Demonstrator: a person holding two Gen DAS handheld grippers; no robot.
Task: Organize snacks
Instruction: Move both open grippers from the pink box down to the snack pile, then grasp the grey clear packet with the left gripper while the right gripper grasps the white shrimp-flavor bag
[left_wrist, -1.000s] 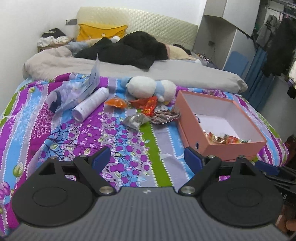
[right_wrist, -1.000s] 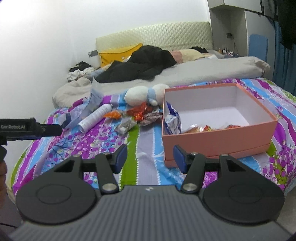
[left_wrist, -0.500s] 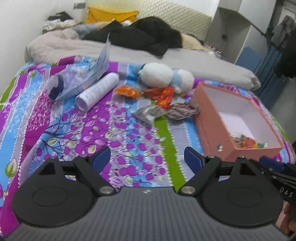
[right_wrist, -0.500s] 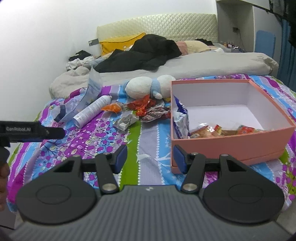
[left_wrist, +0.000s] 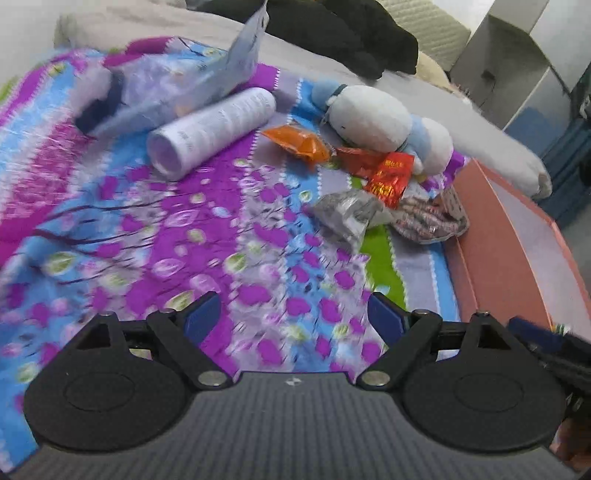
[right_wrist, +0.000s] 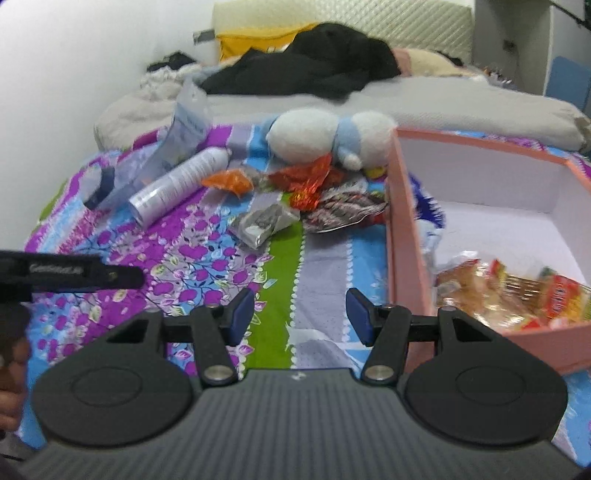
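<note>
Blur smears the bedspread (left_wrist: 155, 236) in the left wrist view, and the pink box (left_wrist: 517, 236) is cut off at the right edge there. Print on the wrappers cannot be read. Loose snacks (right_wrist: 295, 199) lie heaped between the white tube (right_wrist: 177, 184) and the box wall; more packets (right_wrist: 517, 291) sit inside. Bare quilt lies ahead of both tools. The left gripper (left_wrist: 291, 314) and right gripper (right_wrist: 299, 314) tilt downward, jaws released, grasping nothing.
</note>
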